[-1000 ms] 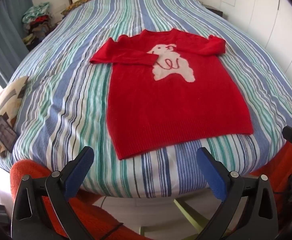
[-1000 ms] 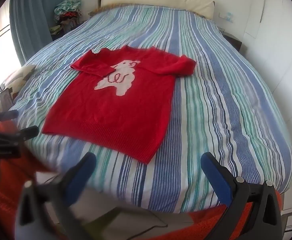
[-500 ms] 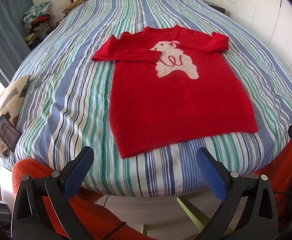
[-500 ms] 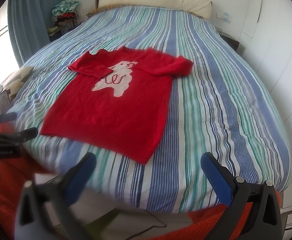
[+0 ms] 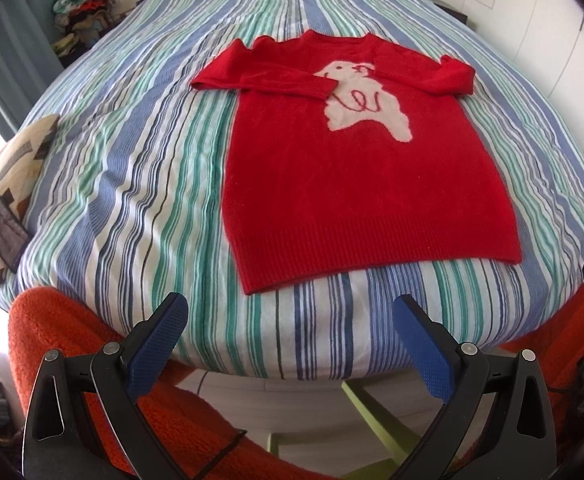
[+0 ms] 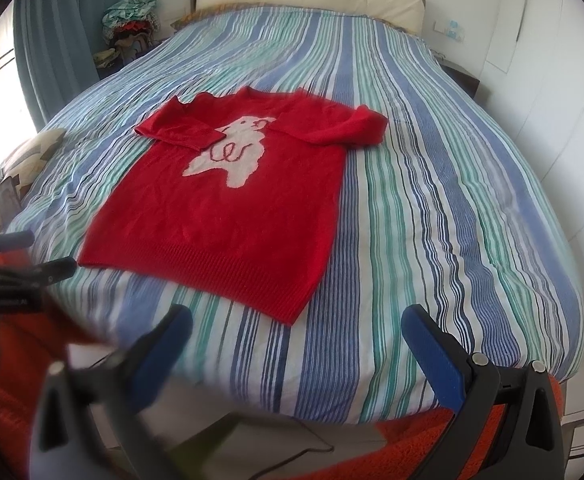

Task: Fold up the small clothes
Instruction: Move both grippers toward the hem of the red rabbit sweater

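The bed [image 5: 139,168] fills most of what I see, covered in a sheet striped blue, green and white. On it, toward the near edge, lies the red sweater [image 5: 356,184] [image 6: 227,216], flat and face up, its ribbed hem nearest me. A white animal figure [image 5: 366,100] with a red scribble sits on its chest. One sleeve [image 5: 259,80] is folded across the front so that its cuff touches the figure; the other sleeve [image 5: 448,74] is bunched at the opposite shoulder. A patterned cushion [image 5: 7,184] rests at the bed's left edge, well apart from the sweater. An orange knitted cloth [image 5: 67,340] hangs below the bed's near edge. My left tongs [image 5: 289,330] hover off the near edge, just short of the hem, spread wide and holding nothing. My right tongs [image 6: 296,340] hang near the hem's right corner, also spread wide and empty, one finger blurred.
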Tool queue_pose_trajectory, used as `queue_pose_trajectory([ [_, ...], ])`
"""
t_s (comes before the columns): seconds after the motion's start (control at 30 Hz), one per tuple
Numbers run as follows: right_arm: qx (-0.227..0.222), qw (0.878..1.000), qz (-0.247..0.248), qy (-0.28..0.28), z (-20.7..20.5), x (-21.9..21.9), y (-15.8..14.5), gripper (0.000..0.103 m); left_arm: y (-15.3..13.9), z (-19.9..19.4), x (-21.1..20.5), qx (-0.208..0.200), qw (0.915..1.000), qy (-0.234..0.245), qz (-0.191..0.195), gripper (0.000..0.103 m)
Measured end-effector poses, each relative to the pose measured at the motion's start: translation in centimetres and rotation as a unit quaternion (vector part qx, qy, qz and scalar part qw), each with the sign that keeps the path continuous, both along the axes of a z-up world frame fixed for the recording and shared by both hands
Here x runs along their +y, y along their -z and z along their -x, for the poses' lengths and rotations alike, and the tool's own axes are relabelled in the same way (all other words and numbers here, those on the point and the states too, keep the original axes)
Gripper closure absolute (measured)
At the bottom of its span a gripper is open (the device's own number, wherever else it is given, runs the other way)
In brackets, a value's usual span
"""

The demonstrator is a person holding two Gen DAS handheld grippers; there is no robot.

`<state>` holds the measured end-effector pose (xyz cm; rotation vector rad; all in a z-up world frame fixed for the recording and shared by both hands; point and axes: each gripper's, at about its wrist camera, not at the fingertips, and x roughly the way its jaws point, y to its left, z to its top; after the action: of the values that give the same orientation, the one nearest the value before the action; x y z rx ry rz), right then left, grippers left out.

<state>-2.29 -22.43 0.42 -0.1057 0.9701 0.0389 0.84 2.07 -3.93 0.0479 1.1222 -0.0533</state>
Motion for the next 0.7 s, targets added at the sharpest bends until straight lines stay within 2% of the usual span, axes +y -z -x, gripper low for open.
queue_pose_trajectory([
  [0.17,-0.002,1.0,-0.005,0.004,-0.1,-0.4,0.0,0.0,0.3,0.8,0.3,0.021,0.9982,0.011,0.055,0.001],
  [0.37,0.007,1.0,-0.006,-0.004,-0.4,0.0,0.6,0.0,0.1,0.0,-0.1,0.017,0.9993,0.009,0.032,0.001],
  [0.47,0.004,1.0,-0.007,-0.003,-0.3,-0.1,0.5,0.0,0.5,-0.9,1.0,0.027,0.9988,-0.001,0.041,0.001],
  [0.57,0.007,1.0,-0.017,-0.001,-0.4,-0.5,0.5,0.0,0.9,-2.0,2.9,0.02,0.9991,-0.009,0.038,0.001],
  [0.6,0.006,1.0,-0.024,-0.002,-0.6,-0.8,0.5,0.0,1.2,-2.5,3.9,0.022,0.9985,-0.019,0.047,0.001],
  [0.7,-0.001,0.999,-0.04,0.009,-1.7,-3.0,1.0,0.0,3.0,-4.3,6.6,0.047,0.99,-0.049,0.123,0.001],
])
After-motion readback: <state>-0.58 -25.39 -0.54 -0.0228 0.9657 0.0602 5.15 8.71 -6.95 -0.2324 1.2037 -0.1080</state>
